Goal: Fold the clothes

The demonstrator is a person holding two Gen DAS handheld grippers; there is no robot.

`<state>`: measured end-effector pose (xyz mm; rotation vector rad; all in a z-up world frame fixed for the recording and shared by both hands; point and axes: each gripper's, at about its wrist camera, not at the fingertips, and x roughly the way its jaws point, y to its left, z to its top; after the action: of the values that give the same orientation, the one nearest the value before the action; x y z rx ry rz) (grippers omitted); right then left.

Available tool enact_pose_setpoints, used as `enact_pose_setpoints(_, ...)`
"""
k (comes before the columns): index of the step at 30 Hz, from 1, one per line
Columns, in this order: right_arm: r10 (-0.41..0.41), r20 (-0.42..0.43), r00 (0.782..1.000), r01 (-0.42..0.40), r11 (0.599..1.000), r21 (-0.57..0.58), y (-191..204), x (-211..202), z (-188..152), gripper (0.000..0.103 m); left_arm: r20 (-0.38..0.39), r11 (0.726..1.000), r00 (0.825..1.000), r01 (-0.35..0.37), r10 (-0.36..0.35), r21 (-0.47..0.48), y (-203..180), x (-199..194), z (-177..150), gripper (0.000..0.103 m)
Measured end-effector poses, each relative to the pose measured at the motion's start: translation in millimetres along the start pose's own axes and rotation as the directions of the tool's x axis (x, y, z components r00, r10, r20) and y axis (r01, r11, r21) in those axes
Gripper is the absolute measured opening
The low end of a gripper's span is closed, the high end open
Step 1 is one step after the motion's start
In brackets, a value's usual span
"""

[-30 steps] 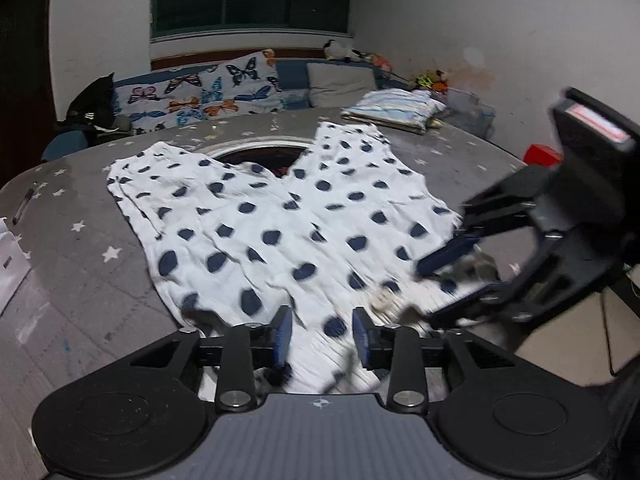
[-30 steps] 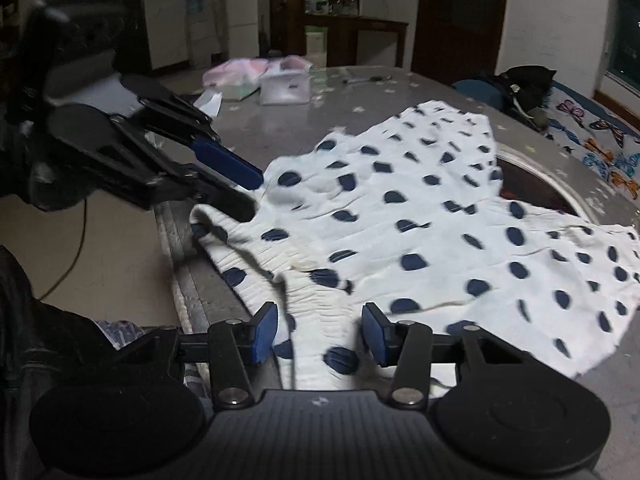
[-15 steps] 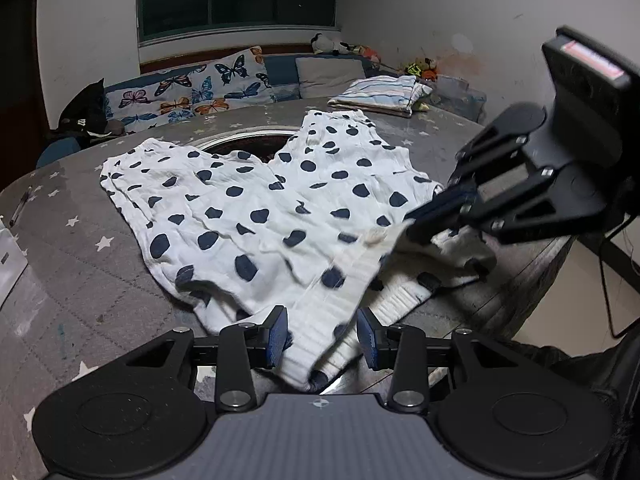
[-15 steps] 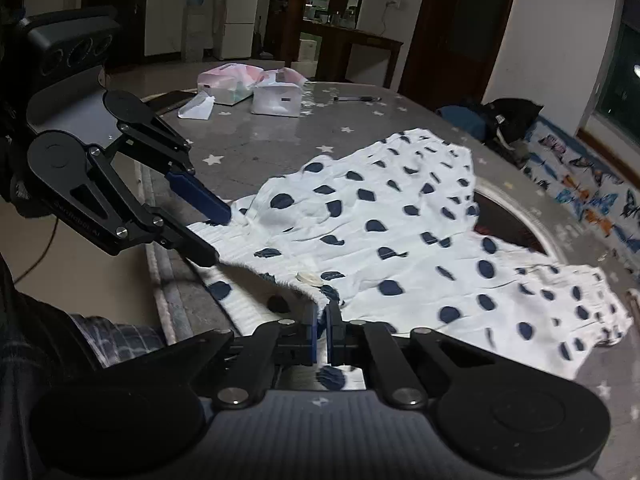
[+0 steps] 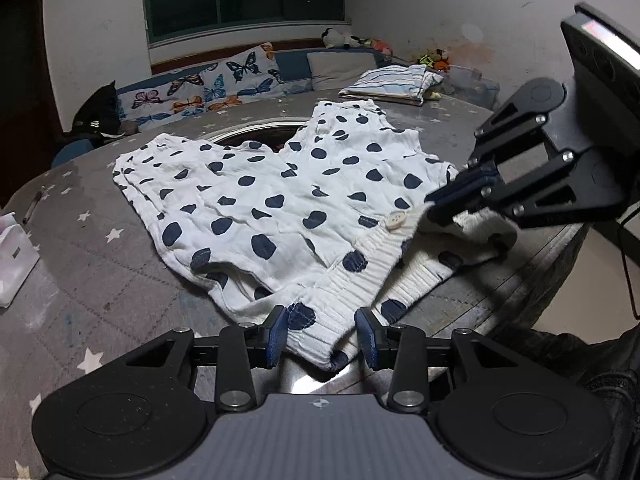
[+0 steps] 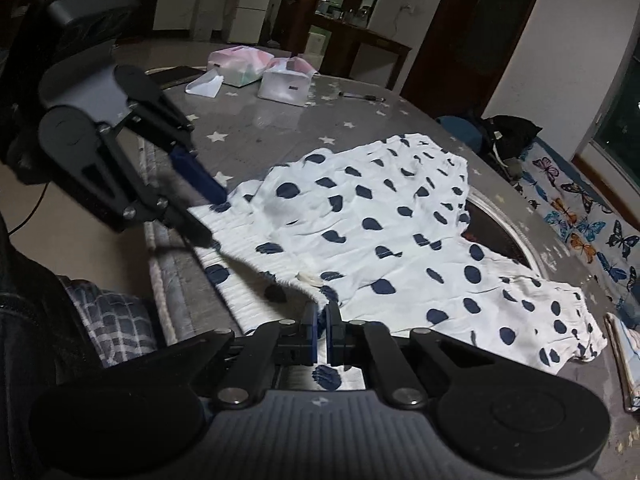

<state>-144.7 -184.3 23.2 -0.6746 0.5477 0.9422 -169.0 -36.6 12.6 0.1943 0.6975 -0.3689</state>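
Looking first through the left wrist view, the polka-dot shorts point(image 5: 280, 200) lie spread on the grey star-patterned table point(image 5: 92, 264), with the ribbed waistband point(image 5: 360, 276) at the table edge nearest the camera; the left gripper point(image 5: 322, 338) stands partly open around the waistband corner, and its blue pads do not seem to press the cloth, so I judge this side is not yet held; the right gripper point(image 5: 438, 204) is closed thin on the waistband beside the white button point(image 5: 396, 221), and the cloth there rises from the table.

In the right wrist view, the right gripper point(image 6: 321, 330) has its 2 pads pinched together on only a small tip of the waistband edge point(image 6: 320, 296); the left gripper point(image 6: 204, 216) straddles the other waistband corner at the table edge.

The danger, as I judge it: the small pinch can slip when the cloth is pulled; if only 1 side lifts, the shorts drag crooked and the fold goes uneven; the waistband also lies just beside the table edge, so a loose corner may slide off.
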Motion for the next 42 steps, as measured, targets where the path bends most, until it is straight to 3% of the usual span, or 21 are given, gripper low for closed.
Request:
enact_pose_setpoints(4, -0.013, 0.013, 1.000, 0.013, 1.000, 0.002, -1.8, -2.9, 0.2, 0.003, -0.007, 0.999, 0.999, -0.036, 0.037, 0.022, -4.5, -2.4, -1.7, 0.040)
enact_pose_setpoints(8, -0.023, 0.026, 0.999, 0.023, 1.000, 0.000, -2.1, -8.4, 0.2, 0.003, 0.002, 0.997, 0.999, -0.051, 0.051, 0.052, -5.3, -5.8, -1.1, 0.018)
enact_pose_setpoints(11, -0.019, 0.021, 1.000, 0.019, 1.000, -0.017, 2.6, -9.9, -2.1, 0.003, 0.011, 0.996, 0.998, -0.057, 0.056, 0.072, -4.0, -10.7, 0.7, 0.015)
enact_pose_setpoints(12, -0.010, 0.014, 1.000, 0.010, 1.000, -0.024, 5.5, -8.7, -4.2, 0.003, 0.010, 0.995, 0.998, -0.060, 0.060, 0.077, -3.1, -12.0, 1.5, 0.010)
enact_pose_setpoints(19, 0.055, -0.028, 0.998, -0.056, 0.997, -0.043, 17.2, 1.9, -15.9, 0.004, -0.023, 0.994, 1.000, -0.008, 0.011, 0.107, 3.1, -15.5, 0.8, 0.013)
enact_pose_setpoints(26, 0.080, -0.055, 0.995, -0.081, 0.997, -0.016, 10.2, -1.3, -23.3, 0.007, 0.063, 0.996, 0.995, 0.070, -0.074, 0.063, 15.5, -31.0, 28.9, 0.014)
enact_pose_setpoints(31, 0.086, -0.050, 0.995, -0.085, 0.996, 0.014, 7.1, -4.2, -25.1, 0.008, 0.095, 0.989, 0.986, 0.133, -0.138, 0.060, 0.9, 1.4, 50.0, 0.014)
enact_pose_setpoints(37, 0.077, -0.030, 0.997, -0.073, 0.991, 0.113, -8.5, -20.2, -28.1, 0.010, 0.042, 0.975, 0.975, 0.216, -0.218, 0.046, -13.9, 52.1, 53.0, 0.011)
enact_pose_setpoints(42, -0.018, -0.022, 1.000, 0.023, 0.973, 0.230, -38.6, -29.4, -35.5, 0.018, 0.026, 0.964, 0.967, 0.249, -0.253, 0.094, -28.7, 61.6, 46.9, 0.011)
